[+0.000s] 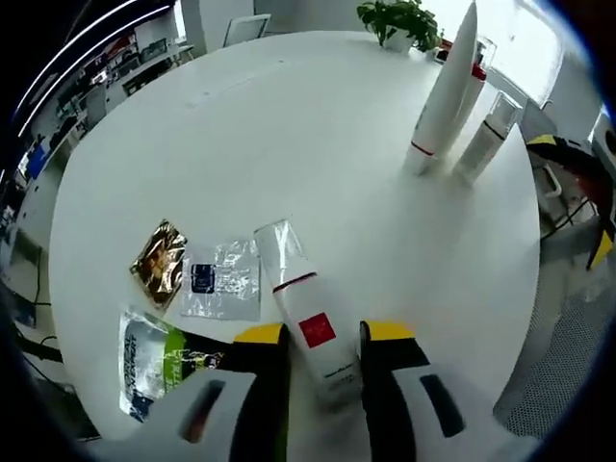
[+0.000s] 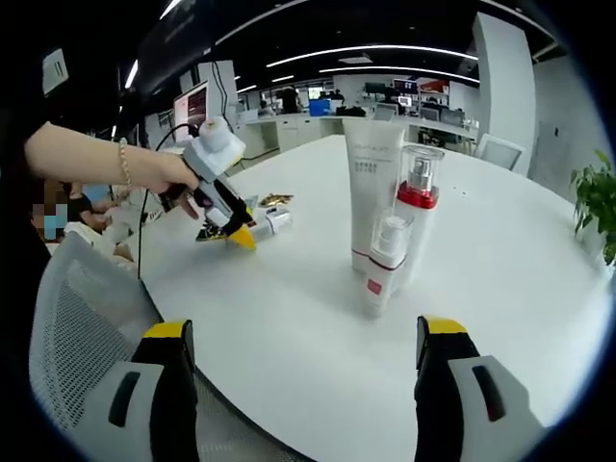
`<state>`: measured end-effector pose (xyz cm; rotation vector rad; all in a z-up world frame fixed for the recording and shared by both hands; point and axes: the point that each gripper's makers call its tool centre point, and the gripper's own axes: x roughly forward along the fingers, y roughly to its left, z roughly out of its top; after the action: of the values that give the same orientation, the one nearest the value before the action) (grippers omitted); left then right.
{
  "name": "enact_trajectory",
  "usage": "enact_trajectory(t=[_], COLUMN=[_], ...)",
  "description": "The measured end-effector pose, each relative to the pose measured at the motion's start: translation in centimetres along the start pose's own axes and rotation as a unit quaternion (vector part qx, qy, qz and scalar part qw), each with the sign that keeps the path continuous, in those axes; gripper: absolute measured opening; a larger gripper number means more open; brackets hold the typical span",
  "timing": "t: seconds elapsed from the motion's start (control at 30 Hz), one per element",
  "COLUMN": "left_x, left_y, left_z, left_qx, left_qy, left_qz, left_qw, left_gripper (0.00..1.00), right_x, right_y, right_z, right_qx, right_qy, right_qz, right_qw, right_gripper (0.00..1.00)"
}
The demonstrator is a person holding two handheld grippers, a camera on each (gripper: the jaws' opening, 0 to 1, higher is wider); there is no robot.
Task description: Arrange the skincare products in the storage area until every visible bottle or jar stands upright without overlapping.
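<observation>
white bottle [image 1: 313,327] lying flat on table; tall tube [image 2: 373,192], two pump bottles [image 2: 416,207] upright.

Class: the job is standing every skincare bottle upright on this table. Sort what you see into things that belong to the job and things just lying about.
Belong to the job:
lying bottle, between the left claw jaws
tall white tube
pump bottle with red band
small spray bottle

Lying about:
gold sachet
clear sachet
green packet
potted plant

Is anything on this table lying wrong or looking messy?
Yes. One white bottle lies flat on the table, between the left gripper's jaws, while three bottles stand upright together farther off. A few flat sachets lie scattered beside the fallen bottle. Nothing looks spilled or broken.
</observation>
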<state>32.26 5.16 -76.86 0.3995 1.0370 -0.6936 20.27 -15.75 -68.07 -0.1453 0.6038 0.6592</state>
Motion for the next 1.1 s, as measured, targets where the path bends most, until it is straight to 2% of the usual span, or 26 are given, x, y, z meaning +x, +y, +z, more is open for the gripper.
enact_trajectory(t=[0.07, 0.13, 0.23, 0.53, 0.83, 1.1], left_x=[0.0, 0.1, 0.3, 0.2, -2.0, -4.7], left_y=[0.1, 0.0, 0.2, 0.1, -2.3, -4.8], left_z=[-0.1, 0.0, 0.2, 0.3, 1.1, 1.5], left_qx=[0.009, -0.002, 0.006, -0.028, -0.032, -0.033], left_qy=[0.001, -0.001, -0.009, -0.034, -0.077, -0.119], left_qz=[0.006, 0.0, 0.0, 0.011, 0.0, -0.01], left_qw=[0.9999, 1.0, 0.9999, 0.999, 0.9965, 0.9922], left_gripper=[0.28, 0.26, 0.26, 0.25, 0.25, 0.25], right_x=[0.1, 0.1, 0.3, 0.4, 0.0, -0.1], right_y=[0.0, 0.2, 0.4, 0.4, 0.4, 1.8], right_z=[0.0, -0.1, -0.4, -0.3, 0.7, 2.1], right_qx=[-0.001, -0.005, -0.013, -0.014, 0.017, 0.029], right_qy=[0.0, 0.003, 0.009, 0.004, -0.024, -0.045], right_qz=[0.001, 0.003, 0.008, 0.015, 0.023, 0.047], right_qw=[1.0, 1.0, 0.9998, 0.9998, 0.9993, 0.9975], right_gripper=[0.95, 0.95, 0.95, 0.95, 0.94, 0.93])
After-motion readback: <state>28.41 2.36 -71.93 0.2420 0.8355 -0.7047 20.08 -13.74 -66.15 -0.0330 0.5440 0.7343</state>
